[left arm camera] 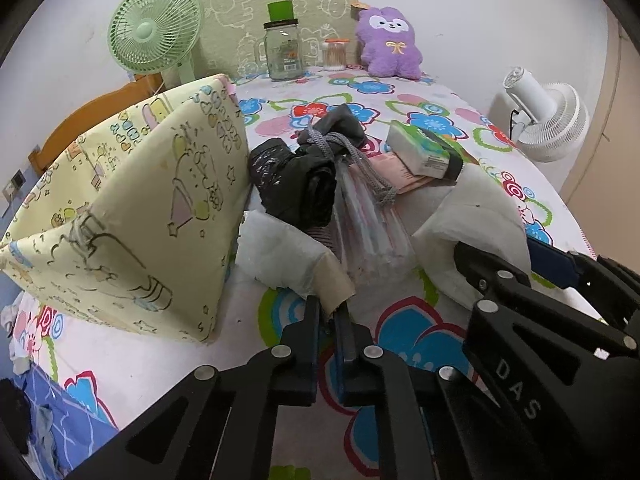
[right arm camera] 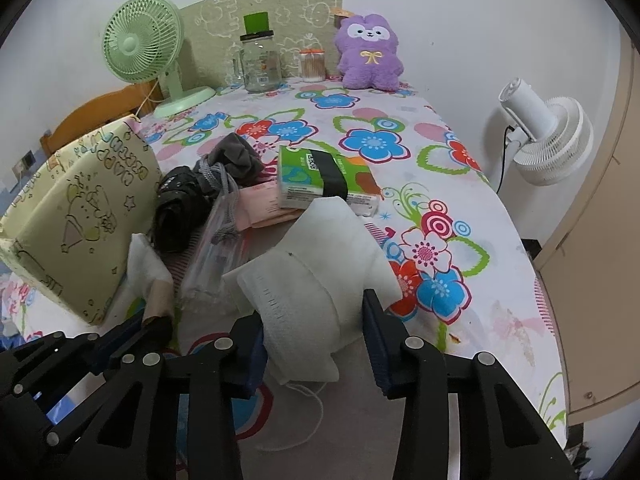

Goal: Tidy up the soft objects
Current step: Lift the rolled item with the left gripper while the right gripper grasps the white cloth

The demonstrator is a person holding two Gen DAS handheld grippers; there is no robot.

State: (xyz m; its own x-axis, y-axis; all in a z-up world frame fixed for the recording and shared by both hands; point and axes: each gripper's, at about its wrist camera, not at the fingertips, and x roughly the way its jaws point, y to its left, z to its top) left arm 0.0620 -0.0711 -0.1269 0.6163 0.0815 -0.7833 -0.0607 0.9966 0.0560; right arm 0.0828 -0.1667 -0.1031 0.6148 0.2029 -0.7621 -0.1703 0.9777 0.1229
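Note:
On the floral cloth (left arm camera: pixel 248 360), in the left wrist view, my left gripper (left arm camera: pixel 328 308) is shut on the beige corner of a white soft packet (left arm camera: pixel 280 256). In the right wrist view a white folded face mask (right arm camera: pixel 312 264) sits between the fingers of my right gripper (right arm camera: pixel 312 312). Both pads press its sides, and its ear loop trails below. Behind them lie a black rolled bundle (left arm camera: pixel 296 184), a grey cloth with a cord (left arm camera: pixel 340 128), a clear plastic bag (left arm camera: pixel 372 220) and a green tissue pack (right arm camera: pixel 316 176). The two grippers stand side by side.
A yellow cartoon-print box (left arm camera: pixel 132 216) stands at the left. At the back are a green fan (left arm camera: pixel 154 36), a glass jar (left arm camera: pixel 282 52), a cotton swab pot (left arm camera: pixel 335 54) and a purple plush (left arm camera: pixel 390 42). A white fan (right arm camera: pixel 548 140) stands beyond the right edge.

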